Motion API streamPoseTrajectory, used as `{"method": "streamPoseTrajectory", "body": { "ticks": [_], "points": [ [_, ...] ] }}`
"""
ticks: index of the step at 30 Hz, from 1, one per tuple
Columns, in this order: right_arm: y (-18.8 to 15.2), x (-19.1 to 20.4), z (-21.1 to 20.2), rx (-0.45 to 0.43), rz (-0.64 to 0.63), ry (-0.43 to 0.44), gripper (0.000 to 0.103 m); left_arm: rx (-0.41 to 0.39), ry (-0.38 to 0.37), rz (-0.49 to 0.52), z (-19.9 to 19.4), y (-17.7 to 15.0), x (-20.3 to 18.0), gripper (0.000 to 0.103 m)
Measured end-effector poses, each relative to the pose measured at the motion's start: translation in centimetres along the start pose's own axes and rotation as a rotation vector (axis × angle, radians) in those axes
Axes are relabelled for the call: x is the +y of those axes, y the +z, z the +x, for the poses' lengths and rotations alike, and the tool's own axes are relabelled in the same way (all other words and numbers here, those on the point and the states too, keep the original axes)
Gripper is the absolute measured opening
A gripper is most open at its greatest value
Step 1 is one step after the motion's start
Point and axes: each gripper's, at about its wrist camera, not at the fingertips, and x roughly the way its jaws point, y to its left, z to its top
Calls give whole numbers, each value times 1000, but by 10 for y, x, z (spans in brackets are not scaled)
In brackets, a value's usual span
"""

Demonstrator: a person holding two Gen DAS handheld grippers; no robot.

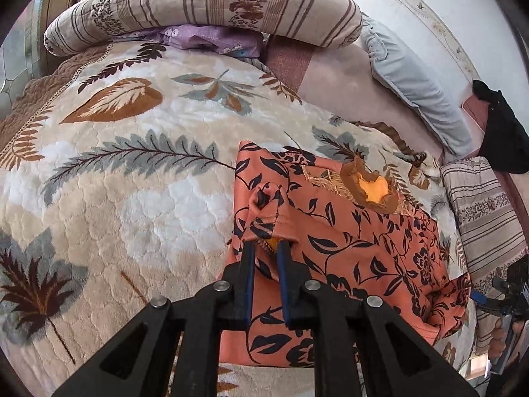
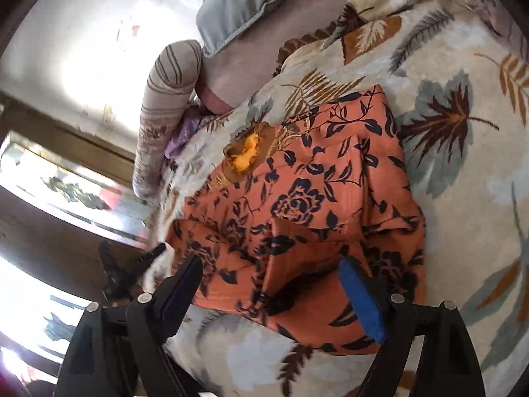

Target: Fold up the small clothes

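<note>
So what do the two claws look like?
Both are black plastic. The left claw has two thin straight fingers lined with blue pads, on chunky black arms with triangle cut-outs and round silver bolts. The right claw looks the same: black fingers, a bright blue pad and silver bolts.

Left claw [image 1: 267, 246] black with blue pads, silver pivot screws, right claw [image 2: 274, 276] alike
</note>
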Motion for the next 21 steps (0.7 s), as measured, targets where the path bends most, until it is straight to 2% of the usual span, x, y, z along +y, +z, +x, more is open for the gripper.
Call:
{"method": "streamPoseTrajectory", "body": {
  "ticks": [2, 3, 4, 6, 9, 10, 11, 12, 15, 17, 19, 21],
  "points": [
    [-1, 5, 8, 14, 84, -54, 87, 6, -14, -29, -6, -1, 2, 30],
    [-1, 8, 15, 33, 120, -80, 87, 8, -20, -47, -9, -2, 2, 50],
    [-2, 13, 23, 52, 130, -90, 87, 1, -29, -63, -13, -4, 3, 61],
    [-6, 22, 39, 75, 145, -129, 87, -8, -50, -71, -16, -6, 1, 62],
    [-8, 22, 64, 82, 184, -224, 85, 24, -56, -89, -5, -2, -2, 63],
    [-9, 16, 71, 92, 215, -243, 78, 38, -64, -98, 0, 1, -3, 63],
    [-8, 10, 76, 95, 234, -261, 67, 56, -67, -104, 5, 4, -3, 63],
    [-8, 8, 81, 98, 234, -292, 34, 76, -66, -110, 10, 7, -4, 63],
    [-10, 4, 83, 87, 203, -360, 13, 105, -58, -118, 25, 16, -2, 63],
    [-12, 1, 76, 76, 198, -360, 11, 109, -41, -155, 34, 21, 7, 52],
    [-15, -1, 69, 53, 199, -352, 10, 136, -36, -178, 43, 24, 14, 15],
    [-16, -2, 62, 32, 203, -337, 9, 139, -27, -154, 46, 25, 13, 8]
  ]
}}
